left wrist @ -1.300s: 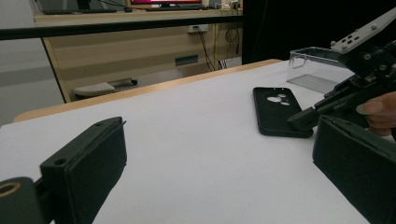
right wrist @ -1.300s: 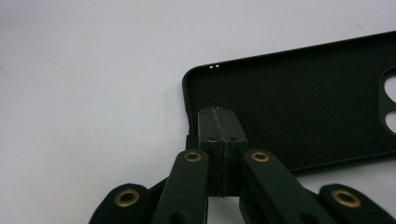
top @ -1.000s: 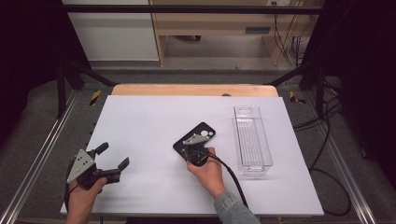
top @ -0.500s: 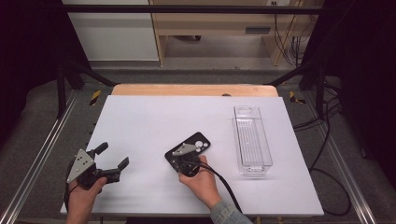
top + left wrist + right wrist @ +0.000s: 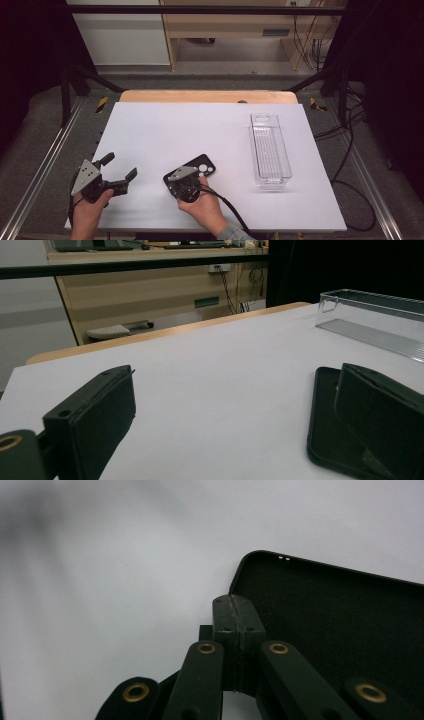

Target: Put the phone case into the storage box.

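Observation:
A black phone case [image 5: 204, 164] lies on the white table [image 5: 200, 125], front centre, with its camera holes showing. My right gripper [image 5: 190, 175] is at the case's near end, held by a hand. In the right gripper view, that gripper [image 5: 235, 607] has its jaws pressed together on the side wall of the case [image 5: 340, 620]. My left gripper [image 5: 119, 166] rests at the front left, open, with nothing between its jaws. In the left gripper view, that gripper [image 5: 235, 390] has the case [image 5: 325, 430] just beside its right jaw.
A clear, long plastic tray [image 5: 270, 150] stands empty on the right side of the table, also in the left gripper view [image 5: 380, 315]. Cables trail from both grippers toward the front edge. A wooden strip [image 5: 207, 96] borders the far edge.
My right gripper has slid left and toward the front edge, and the phone case has come along with it. The left gripper has stayed put and open.

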The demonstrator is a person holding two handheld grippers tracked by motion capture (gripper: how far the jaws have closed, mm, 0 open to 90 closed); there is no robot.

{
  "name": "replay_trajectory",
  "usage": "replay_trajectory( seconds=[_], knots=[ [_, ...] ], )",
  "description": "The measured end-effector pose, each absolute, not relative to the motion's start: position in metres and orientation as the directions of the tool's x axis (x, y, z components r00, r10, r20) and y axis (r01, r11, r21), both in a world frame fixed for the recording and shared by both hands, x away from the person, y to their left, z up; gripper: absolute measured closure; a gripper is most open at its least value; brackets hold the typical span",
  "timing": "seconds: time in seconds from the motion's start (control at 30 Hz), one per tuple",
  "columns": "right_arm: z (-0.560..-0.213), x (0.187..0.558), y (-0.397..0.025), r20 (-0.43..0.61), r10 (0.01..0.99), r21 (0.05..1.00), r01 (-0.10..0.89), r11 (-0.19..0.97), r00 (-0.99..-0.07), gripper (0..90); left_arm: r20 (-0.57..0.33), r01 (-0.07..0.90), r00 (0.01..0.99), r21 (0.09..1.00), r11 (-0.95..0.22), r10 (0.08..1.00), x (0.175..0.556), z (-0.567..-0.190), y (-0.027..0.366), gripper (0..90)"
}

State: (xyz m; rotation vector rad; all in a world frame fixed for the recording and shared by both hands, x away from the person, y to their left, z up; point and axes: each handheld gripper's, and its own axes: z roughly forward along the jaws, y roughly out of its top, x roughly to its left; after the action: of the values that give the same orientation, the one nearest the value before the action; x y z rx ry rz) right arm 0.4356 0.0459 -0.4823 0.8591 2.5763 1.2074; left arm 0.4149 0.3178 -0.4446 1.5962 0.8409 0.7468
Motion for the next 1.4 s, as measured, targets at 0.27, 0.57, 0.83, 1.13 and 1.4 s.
replay_trajectory(
  seconds=[0.27,0.57,0.83,1.13,1.4],
  knots=[
    [-0.482,0.427,0.054,0.085,0.541,0.747,0.413,0.521,-0.837,90.0,0.030,0.130,0.544,0.984,-0.120,0.839,0.415,-0.445,0.317,3.1],
    [-0.482,0.416,0.062,0.107,0.497,0.742,0.402,0.537,-0.861,90.0,0.031,0.131,0.545,0.984,-0.122,0.838,0.415,-0.445,0.318,3.1],
    [-0.482,0.408,0.066,0.127,0.472,0.739,0.400,0.542,-0.873,90.0,0.028,0.135,0.542,0.984,-0.120,0.840,0.415,-0.445,0.318,3.1],
    [-0.482,0.407,0.064,0.129,0.459,0.754,0.387,0.531,-0.879,90.0,0.035,0.133,0.535,0.983,-0.125,0.844,0.415,-0.445,0.318,3.1],
    [-0.465,0.416,0.034,0.100,0.516,0.814,0.368,0.449,-0.850,90.0,0.042,0.139,0.532,0.981,-0.135,0.846,0.415,-0.446,0.316,3.1]
  ],
)
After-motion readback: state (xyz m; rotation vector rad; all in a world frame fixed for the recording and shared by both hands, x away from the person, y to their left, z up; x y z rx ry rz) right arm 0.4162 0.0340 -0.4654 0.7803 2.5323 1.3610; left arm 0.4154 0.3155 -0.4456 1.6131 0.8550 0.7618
